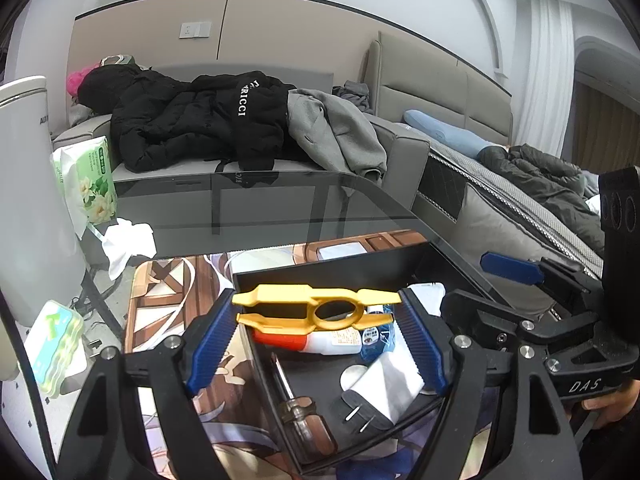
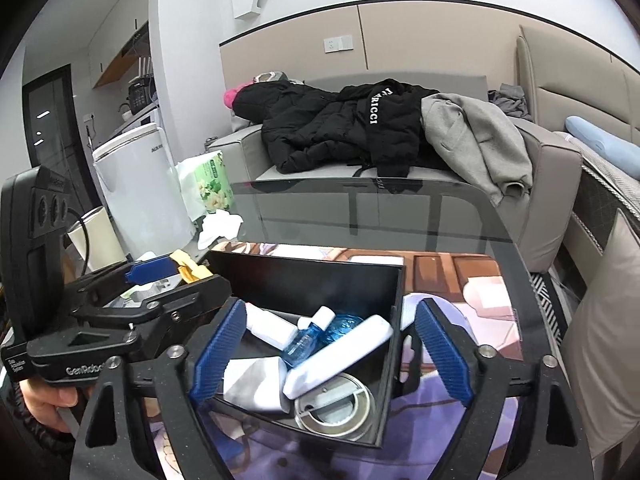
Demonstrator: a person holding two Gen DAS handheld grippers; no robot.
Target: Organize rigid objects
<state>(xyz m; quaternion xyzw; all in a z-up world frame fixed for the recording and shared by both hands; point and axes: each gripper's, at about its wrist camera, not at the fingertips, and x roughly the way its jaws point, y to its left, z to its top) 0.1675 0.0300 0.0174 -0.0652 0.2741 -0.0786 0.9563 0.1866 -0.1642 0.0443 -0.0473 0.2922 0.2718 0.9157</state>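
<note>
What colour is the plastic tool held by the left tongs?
Yellow plastic tool; clearest in the left wrist view.

Open-jawed right gripper [image 2: 330,354] over black box [image 2: 390,360]

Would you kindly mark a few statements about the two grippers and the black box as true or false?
1. The left gripper holds a yellow tool. True.
2. The right gripper is clamped on the blue bottle. False: its jaws are open, the bottle lying loose in the black box.
3. A screwdriver lies in the box. True.
4. The box is empty. False: it holds several items.
</note>
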